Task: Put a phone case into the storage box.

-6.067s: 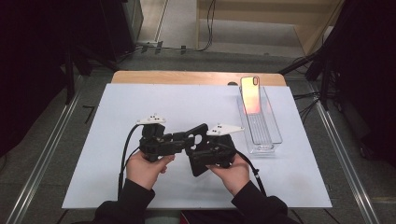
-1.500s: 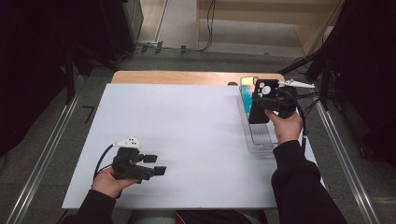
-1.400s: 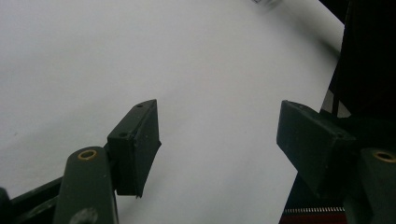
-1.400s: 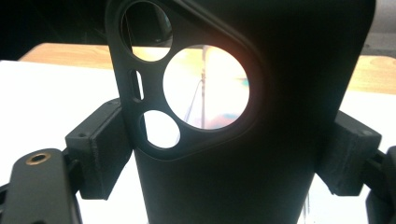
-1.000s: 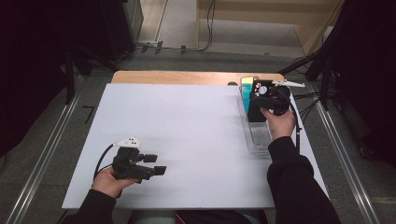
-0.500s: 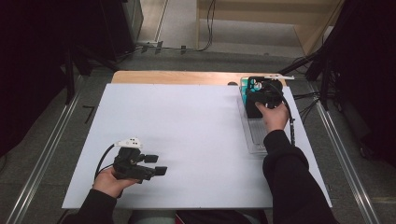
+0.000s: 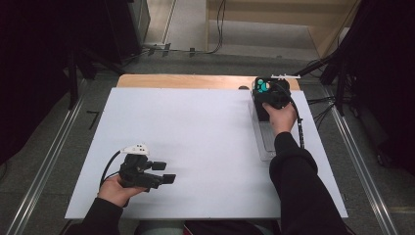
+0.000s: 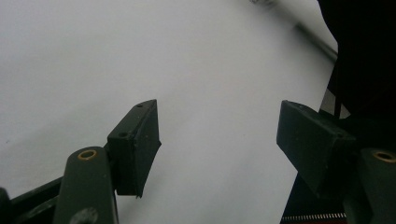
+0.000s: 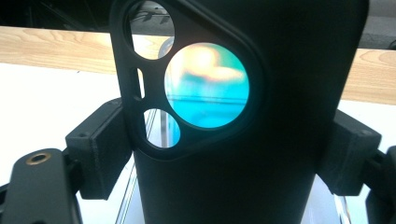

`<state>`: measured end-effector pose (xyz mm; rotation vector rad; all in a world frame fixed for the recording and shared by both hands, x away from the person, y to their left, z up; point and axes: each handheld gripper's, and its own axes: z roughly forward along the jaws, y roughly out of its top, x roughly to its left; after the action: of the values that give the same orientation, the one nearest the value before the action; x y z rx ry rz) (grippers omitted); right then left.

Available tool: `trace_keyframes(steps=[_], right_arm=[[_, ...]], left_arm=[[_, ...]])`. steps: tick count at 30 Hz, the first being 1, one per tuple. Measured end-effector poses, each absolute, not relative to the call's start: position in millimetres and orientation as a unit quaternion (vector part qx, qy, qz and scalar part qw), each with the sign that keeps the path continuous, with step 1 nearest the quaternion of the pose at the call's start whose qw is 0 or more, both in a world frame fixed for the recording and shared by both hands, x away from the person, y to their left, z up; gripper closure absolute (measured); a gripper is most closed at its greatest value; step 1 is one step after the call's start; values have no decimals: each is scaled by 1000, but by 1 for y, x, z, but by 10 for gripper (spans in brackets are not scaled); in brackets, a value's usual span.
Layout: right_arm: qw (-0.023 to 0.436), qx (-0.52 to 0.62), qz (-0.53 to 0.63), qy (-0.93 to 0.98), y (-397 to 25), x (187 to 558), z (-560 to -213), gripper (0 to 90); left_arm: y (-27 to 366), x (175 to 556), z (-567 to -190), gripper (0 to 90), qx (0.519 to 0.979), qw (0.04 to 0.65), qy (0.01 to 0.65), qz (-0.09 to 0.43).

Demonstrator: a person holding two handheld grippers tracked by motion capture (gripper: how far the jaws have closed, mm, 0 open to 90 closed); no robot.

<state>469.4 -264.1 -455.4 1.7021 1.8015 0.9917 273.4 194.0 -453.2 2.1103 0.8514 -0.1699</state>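
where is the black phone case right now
The black phone case is clamped in the right gripper at the far right of the table, over the clear tray near the wooden edge.

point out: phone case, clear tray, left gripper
phone case (image 9: 243, 154), right gripper view, on its black back below the camera cutout.
clear tray (image 7: 265, 142), high view, on its near end left of the forearm.
left gripper (image 8: 219, 140), left gripper view, midway between its open jaws.

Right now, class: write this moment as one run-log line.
right gripper: shut on black phone case, over clear tray | left gripper: open, empty, above white table
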Motion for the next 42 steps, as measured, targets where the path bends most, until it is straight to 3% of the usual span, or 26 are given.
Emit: trace_keyframes(steps=[26,31,33,42], right_arm=[[244,610,366,659,-263,481,-459,132],[242,606,377,657,-264,481,-459,68],[243,605,375,659,-263,481,-459,0],[230,605,377,662,-268,474,-449,0]], left_arm=[[194,274,-453,300,841,416,339,-68],[194,274,-453,300,841,416,339,-68],[194,274,-453,300,841,417,339,-69],[194,275,-453,300,840,417,341,-69]])
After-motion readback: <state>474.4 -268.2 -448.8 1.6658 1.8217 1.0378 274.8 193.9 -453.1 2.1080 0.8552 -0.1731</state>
